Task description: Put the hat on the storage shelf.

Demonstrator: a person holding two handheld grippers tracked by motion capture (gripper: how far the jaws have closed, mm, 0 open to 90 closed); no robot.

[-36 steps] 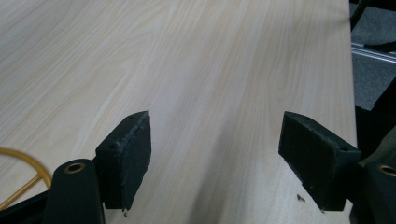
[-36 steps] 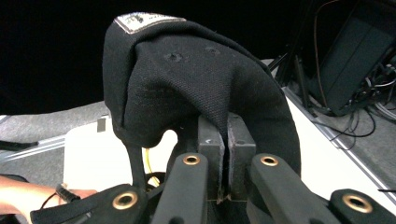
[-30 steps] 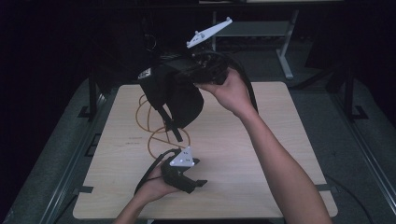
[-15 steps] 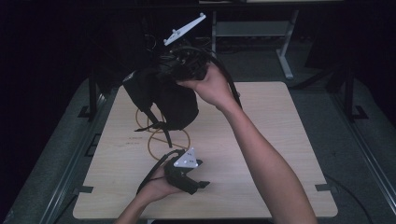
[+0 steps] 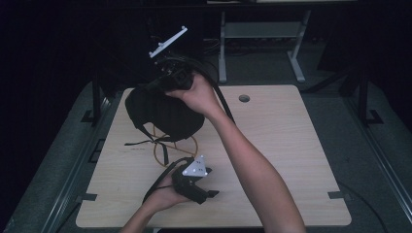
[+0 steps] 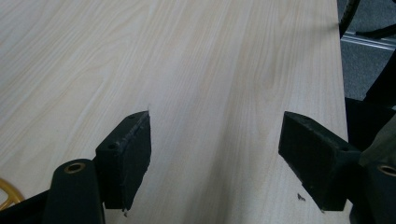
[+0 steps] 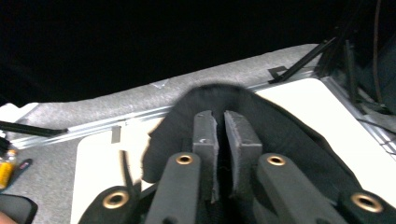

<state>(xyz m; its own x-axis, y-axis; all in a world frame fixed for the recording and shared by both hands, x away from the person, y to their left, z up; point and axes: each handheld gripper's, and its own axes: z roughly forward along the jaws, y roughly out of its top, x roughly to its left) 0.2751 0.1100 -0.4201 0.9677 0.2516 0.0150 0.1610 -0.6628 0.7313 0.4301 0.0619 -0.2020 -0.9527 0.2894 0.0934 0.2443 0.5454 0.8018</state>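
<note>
Above the counter's (image 5: 272, 145) far-left corner: black bag (image 5: 163, 109) hangs limp from the right gripper (image 7: 221, 135), clamped on its fabric | soft, light, floppy; pinch a seam or strap | left gripper (image 6: 215, 154) spread wide, empty, near edge.

Pale wooden table (image 5: 291, 160), yellow cable loop (image 5: 158, 150) on it.

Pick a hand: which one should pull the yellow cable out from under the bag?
Left, probably. The left gripper is open, empty, low on the table beside the yellow cable. The right gripper is shut on the black bag.
</note>
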